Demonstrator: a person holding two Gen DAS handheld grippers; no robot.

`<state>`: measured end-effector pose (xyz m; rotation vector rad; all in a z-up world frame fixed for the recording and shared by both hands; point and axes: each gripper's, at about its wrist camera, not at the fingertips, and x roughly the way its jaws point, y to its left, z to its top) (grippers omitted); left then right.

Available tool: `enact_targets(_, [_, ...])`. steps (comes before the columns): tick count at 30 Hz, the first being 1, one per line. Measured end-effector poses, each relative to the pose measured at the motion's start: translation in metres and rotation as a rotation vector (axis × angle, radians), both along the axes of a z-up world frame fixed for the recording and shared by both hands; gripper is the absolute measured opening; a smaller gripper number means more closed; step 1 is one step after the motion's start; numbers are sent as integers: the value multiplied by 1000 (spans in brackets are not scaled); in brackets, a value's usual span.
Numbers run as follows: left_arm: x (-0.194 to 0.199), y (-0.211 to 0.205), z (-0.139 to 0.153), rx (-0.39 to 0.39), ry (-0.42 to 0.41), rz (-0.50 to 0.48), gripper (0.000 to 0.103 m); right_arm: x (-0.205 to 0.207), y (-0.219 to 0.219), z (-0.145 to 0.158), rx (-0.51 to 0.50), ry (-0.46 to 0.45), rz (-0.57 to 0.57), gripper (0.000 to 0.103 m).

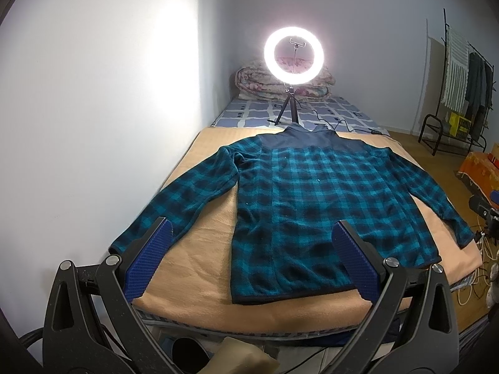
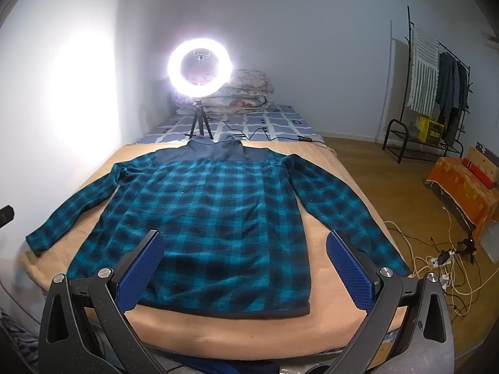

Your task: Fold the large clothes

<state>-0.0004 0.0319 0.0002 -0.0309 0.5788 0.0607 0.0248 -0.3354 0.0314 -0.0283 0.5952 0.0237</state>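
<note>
A teal and black plaid fleece jacket (image 1: 299,196) with a navy yoke and collar lies flat and face down on a tan blanket (image 1: 199,243) on the bed, sleeves spread to both sides, hem toward me. It also shows in the right wrist view (image 2: 212,215). My left gripper (image 1: 252,233) is open and empty, held above the near edge of the bed over the hem's left part. My right gripper (image 2: 246,243) is open and empty, held above the hem's right part.
A lit ring light (image 1: 294,51) on a small tripod stands on the blue checked sheet beyond the collar, its cable trailing right. Folded quilts (image 2: 243,92) lie at the head. A white wall is left. A clothes rack (image 2: 433,93), orange-covered box and floor cables (image 2: 436,261) are right.
</note>
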Motion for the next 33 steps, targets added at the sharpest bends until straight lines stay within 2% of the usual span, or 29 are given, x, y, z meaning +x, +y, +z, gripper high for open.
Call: enact_targets(33, [-2, 4, 10, 10, -18, 14, 103, 2, 3, -3, -3, 4, 3, 103])
